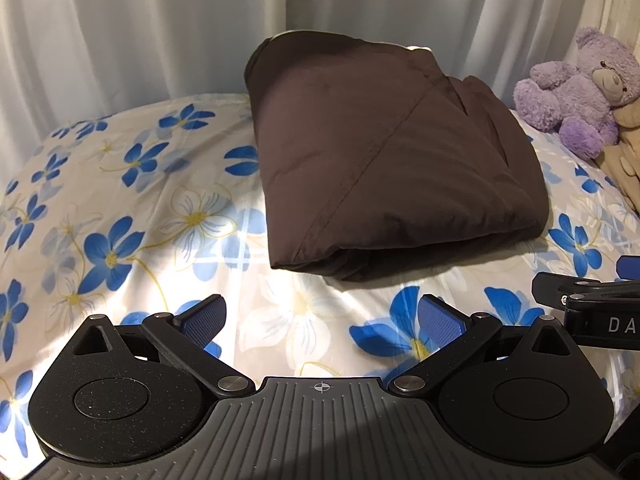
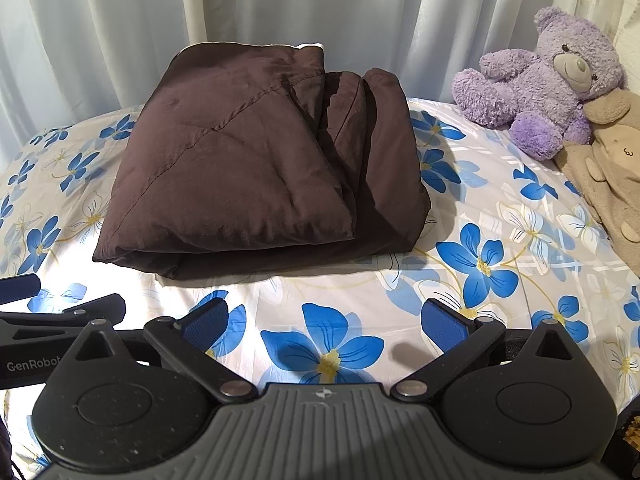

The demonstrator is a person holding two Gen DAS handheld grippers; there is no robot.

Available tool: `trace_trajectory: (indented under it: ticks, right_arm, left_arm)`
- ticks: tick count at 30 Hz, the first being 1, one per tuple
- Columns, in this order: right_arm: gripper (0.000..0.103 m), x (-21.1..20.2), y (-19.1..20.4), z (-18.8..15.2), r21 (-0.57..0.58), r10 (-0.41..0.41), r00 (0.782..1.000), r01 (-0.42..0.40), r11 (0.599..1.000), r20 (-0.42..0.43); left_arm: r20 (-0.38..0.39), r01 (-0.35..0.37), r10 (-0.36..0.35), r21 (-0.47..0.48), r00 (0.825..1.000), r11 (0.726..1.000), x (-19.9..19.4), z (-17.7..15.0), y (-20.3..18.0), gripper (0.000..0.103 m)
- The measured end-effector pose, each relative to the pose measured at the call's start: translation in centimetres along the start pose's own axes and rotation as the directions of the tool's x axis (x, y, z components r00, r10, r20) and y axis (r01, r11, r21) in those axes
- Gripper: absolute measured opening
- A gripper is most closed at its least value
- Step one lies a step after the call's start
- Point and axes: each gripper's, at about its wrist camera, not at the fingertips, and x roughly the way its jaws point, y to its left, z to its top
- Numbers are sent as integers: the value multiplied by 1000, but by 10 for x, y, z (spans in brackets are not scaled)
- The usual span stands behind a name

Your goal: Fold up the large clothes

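Note:
A dark brown garment (image 1: 384, 168) lies folded into a thick bundle on the flowered bed sheet (image 1: 120, 216); it also shows in the right wrist view (image 2: 248, 176). My left gripper (image 1: 322, 318) is open and empty, a short way in front of the bundle's near edge. My right gripper (image 2: 326, 320) is open and empty, in front of the bundle's near right corner. The right gripper's body shows at the right edge of the left wrist view (image 1: 592, 304). The left gripper's body shows at the left edge of the right wrist view (image 2: 60, 320).
A purple teddy bear (image 2: 548, 80) and a beige plush toy (image 2: 608, 168) lie at the back right of the bed. White curtains (image 2: 320, 8) hang behind the bed. The bear also shows in the left wrist view (image 1: 580, 92).

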Motion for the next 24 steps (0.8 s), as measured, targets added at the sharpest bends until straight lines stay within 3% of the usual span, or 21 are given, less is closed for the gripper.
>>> trace_trajectory:
  ticks: [24]
  right_arm:
    - [103,3,-6,3,10,2,1000,-2,1000,-2]
  left_arm:
    - [-14,5,-5,7,1000,1000,7,2,-6,103]
